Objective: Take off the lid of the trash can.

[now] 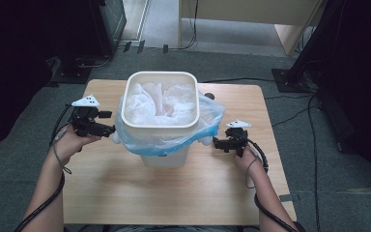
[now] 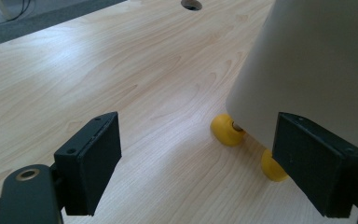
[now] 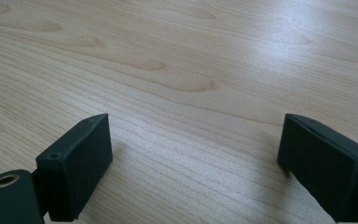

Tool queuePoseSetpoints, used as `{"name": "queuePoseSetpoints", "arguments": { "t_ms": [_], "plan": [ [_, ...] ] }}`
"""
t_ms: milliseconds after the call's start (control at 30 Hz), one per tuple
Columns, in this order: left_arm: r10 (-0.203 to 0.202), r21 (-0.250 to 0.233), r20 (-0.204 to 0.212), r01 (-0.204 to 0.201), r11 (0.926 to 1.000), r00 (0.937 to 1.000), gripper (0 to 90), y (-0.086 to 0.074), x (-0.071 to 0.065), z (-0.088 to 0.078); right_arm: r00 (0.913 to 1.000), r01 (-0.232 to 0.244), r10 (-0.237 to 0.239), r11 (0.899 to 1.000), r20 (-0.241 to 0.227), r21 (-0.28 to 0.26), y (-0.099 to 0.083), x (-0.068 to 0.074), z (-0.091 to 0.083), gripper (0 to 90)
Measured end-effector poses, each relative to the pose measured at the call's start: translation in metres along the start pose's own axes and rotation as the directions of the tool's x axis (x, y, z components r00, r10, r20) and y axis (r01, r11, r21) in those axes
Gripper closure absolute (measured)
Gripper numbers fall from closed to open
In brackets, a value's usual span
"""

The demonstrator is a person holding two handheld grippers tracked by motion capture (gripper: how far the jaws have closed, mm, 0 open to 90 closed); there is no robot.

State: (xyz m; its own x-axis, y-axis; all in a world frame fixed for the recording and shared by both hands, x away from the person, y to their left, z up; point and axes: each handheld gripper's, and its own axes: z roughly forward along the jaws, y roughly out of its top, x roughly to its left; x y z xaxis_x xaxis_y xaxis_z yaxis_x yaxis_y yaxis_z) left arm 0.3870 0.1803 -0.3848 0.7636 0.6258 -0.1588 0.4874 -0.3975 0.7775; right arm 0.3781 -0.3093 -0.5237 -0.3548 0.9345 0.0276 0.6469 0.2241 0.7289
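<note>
A cream plastic bin [image 1: 163,104] stands in the middle of the wooden table [image 1: 125,193], lined with a pale blue-white bag [image 1: 207,121] folded over its rim. My left gripper [image 1: 107,129] sits just left of the bin, open, with nothing between its jaws. In the left gripper view the bin's wall [image 2: 317,65] rises at the right above two yellow wheels [image 2: 227,129], and the left gripper [image 2: 198,168] stands wide open. My right gripper [image 1: 218,143] is at the bin's right side, open. The right gripper [image 3: 193,172] looks at bare wood.
A round cable hole [image 2: 191,4] lies in the table's far part. Grey carpet surrounds the table, with black stands [image 1: 290,72] and cables [image 1: 299,113] at the right, dark equipment [image 1: 92,29] at the back left and a wooden desk [image 1: 251,12] behind.
</note>
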Motion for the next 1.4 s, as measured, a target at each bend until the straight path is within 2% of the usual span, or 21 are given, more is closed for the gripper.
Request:
{"name": "queuePoseSetpoints", "arguments": {
  "t_ms": [333, 1133, 1400],
  "plan": [
    [0.010, -0.012, -0.003, -0.010, 0.9999, 0.9999, 15.1, 0.005, -0.004, -0.007, 1.0000, -0.001, 0.001, 1.000, 0.000, 0.000, 0.000, 0.000, 0.000, 10.0],
    [0.019, -0.023, 0.019, -0.019, 0.9996, 0.9996, 15.1, 0.018, -0.015, -0.016, 1.0000, 0.000, 0.000, 1.000, 0.000, 0.000, 0.000, 0.000, 0.000, 10.0],
    [0.036, -0.032, 0.023, -0.035, 0.9989, 0.9991, 15.1, 0.021, -0.019, -0.020, 1.0000, 0.000, 0.000, 1.000, 0.000, 0.000, 0.000, 0.000, 0.000, 10.0]
  ]
}}
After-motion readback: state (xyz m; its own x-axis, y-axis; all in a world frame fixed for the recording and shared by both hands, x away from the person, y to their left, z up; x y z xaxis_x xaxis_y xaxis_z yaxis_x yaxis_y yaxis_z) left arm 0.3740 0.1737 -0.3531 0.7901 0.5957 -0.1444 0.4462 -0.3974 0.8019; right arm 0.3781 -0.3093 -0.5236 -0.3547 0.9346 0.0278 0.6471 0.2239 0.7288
